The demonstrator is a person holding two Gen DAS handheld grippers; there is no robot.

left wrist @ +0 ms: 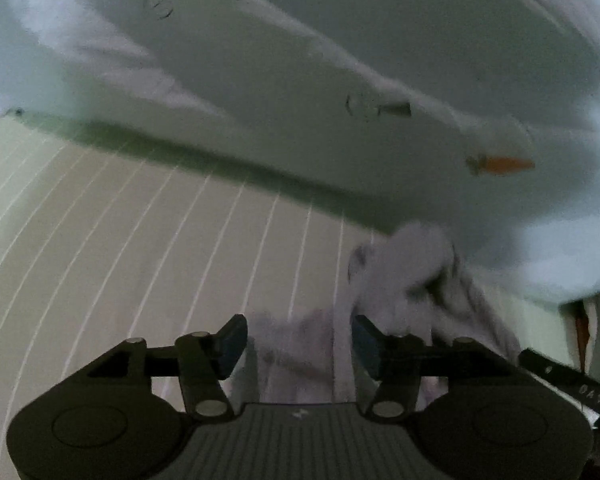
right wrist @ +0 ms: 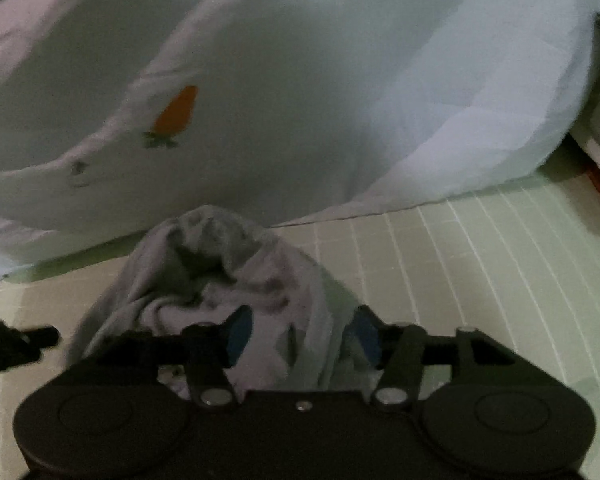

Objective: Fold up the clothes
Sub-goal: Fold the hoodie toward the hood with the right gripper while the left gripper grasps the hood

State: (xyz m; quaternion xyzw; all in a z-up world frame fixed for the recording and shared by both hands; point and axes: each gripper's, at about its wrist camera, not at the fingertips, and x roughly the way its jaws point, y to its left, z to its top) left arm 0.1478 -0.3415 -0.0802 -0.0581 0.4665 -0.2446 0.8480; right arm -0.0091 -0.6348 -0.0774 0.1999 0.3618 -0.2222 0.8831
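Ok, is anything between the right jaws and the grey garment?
Nothing visible. The crumpled grey garment already lies between the open jaws of the right gripper on the striped sheet; the white carrot-print bedding sits behind it.

Your left wrist view: low, close over striped sheet (left wrist: pixel 140 240), facing white bedding (left wrist: pixel 340 40). Your right wrist view: equally low, crumpled grey garment (right wrist: pixel 220 264) right at lens. Both views share garment (left wrist: pixel 412 272), carrot-print bedding (right wrist: pixel 300 80), sheet (right wrist: pixel 480 260).
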